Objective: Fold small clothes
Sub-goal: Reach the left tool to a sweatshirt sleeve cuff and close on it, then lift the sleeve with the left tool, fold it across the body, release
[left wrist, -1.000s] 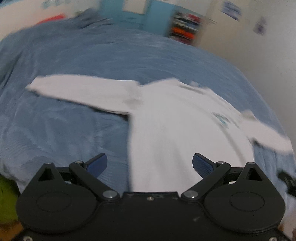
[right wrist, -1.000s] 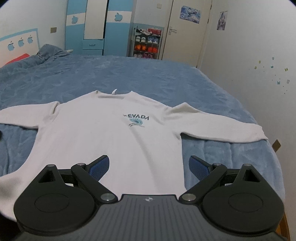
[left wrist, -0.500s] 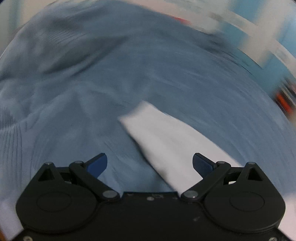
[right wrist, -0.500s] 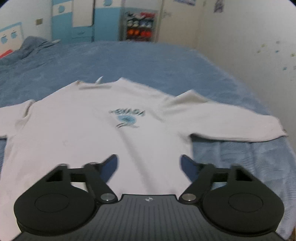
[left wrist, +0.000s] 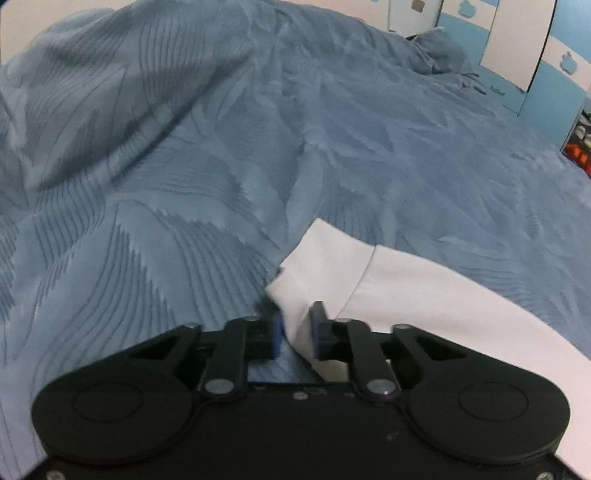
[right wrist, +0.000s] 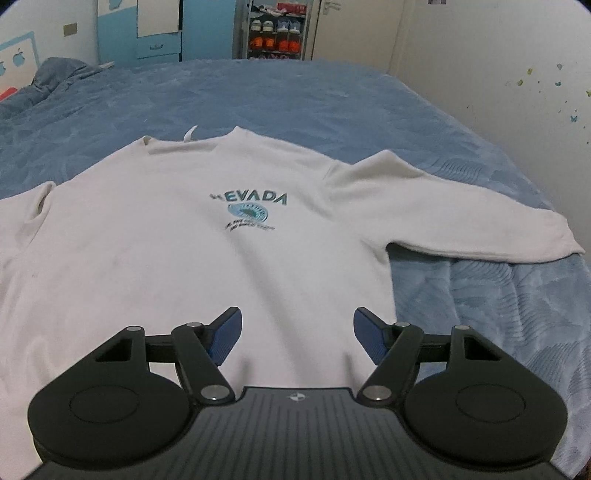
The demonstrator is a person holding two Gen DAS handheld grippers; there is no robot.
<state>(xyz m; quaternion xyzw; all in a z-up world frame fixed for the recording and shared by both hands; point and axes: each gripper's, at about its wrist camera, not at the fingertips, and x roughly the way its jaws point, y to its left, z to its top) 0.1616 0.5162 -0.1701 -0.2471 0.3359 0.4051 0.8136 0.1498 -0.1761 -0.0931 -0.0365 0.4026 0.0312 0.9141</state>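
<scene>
White cotton is covering most of the blue bedspread (right wrist: pixel 332 96): a sweatshirt (right wrist: pixel 177 266) is lying flat and face up, its collar (right wrist: pixel 188 146) pointing toward the far end of the bed and its hem nearest the right gripper (right wrist: pixel 297 334). The teal word "NEVADA" (right wrist: pixel 251 198) is sitting at the middle of the chest, with a small round emblem just below it. The right sleeve (right wrist: pixel 461 229) is stretching out to the side of the sweatshirt, its end lying near the bed's edge by the wall (right wrist: pixel 498 74).

The right gripper is hovering over the lower part of the sweatshirt with its blue pads (right wrist: pixel 225 336) spread wide, grasping nothing; whether it is touching the cloth cannot be told.

In the left wrist view, the left gripper (left wrist: pixel 295 330) is clamping down on the left sleeve's cuff (left wrist: pixel 321 266), the pads drawn close with a fold of white cloth pinched between them. The sleeve (left wrist: pixel 443 302) is running away to the right of the cuff. The cuff's corner is lifting slightly off the bedspread (left wrist: pixel 184 184), which is lying rumpled in ridges beyond it.

Past the far end of the sweatshirt, a blue-and-white wardrobe (right wrist: pixel 159 29) and a shoe rack (right wrist: pixel 277 33) are standing against the wall.
</scene>
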